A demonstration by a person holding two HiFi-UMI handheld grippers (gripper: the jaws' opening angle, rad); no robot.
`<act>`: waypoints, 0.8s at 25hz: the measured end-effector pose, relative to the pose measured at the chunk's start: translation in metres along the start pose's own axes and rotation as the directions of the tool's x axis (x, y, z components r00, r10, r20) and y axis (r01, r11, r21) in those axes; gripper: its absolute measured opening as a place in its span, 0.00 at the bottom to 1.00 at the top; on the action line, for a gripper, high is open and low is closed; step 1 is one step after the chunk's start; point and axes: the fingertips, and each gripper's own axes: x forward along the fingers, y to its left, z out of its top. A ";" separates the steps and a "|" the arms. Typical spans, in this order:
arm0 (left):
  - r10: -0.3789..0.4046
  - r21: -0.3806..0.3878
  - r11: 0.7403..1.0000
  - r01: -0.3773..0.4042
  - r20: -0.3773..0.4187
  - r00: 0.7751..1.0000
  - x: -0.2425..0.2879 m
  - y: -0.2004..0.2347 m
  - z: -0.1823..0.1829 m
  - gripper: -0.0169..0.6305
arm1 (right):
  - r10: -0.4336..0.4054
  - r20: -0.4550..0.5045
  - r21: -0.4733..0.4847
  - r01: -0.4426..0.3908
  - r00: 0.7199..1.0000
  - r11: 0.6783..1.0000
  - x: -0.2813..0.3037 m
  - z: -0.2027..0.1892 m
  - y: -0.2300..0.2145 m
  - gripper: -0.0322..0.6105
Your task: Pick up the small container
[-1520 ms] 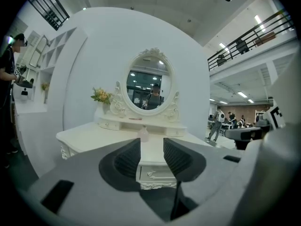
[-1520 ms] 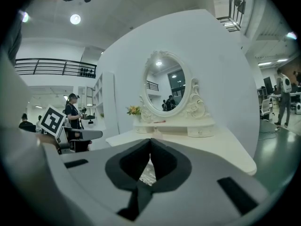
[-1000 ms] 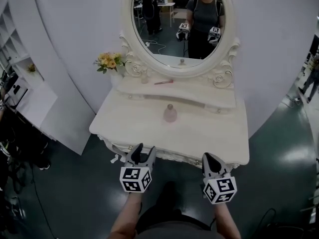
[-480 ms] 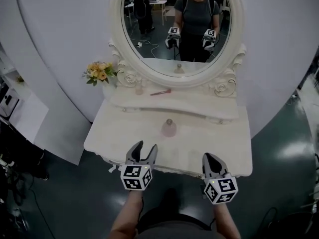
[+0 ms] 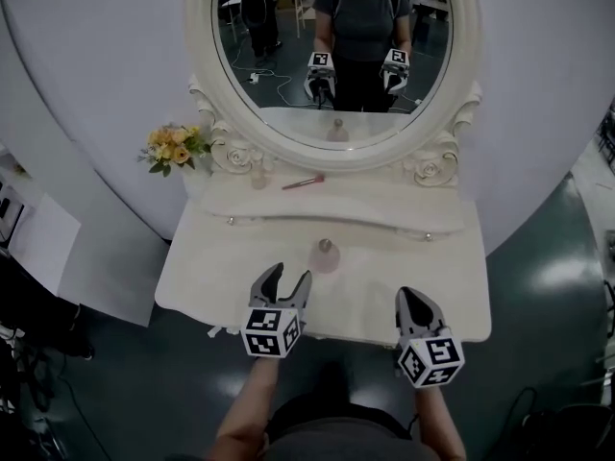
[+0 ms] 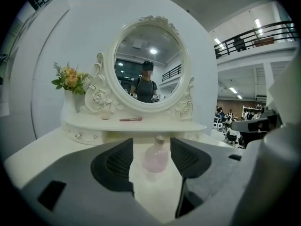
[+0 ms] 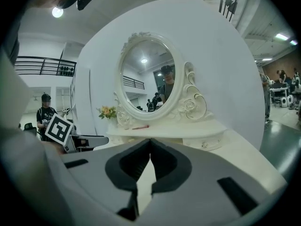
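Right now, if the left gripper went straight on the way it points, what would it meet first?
Probably the small pink bottle on the dressing table: it sits ahead, centred in the gap of the left gripper. The jaws have just been opening, nothing between them. Depth is unclear.

bare tabletop (image 5: 413,279) around small container (image 5: 325,255), raised shelf (image 5: 384,202) and mirror (image 5: 336,65) close behind

A white vanity surface (image 5: 213,269) with an oval mirror (image 5: 334,56) stands against a curved white wall (image 5: 86,84); the floor (image 5: 548,296) is dark green and glossy.
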 end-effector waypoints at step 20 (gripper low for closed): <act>-0.128 0.087 0.987 0.139 -0.123 0.984 0.086 -0.024 -0.020 0.39 | -0.080 0.000 0.011 0.080 0.997 0.997 0.023 0.005 -0.019 0.06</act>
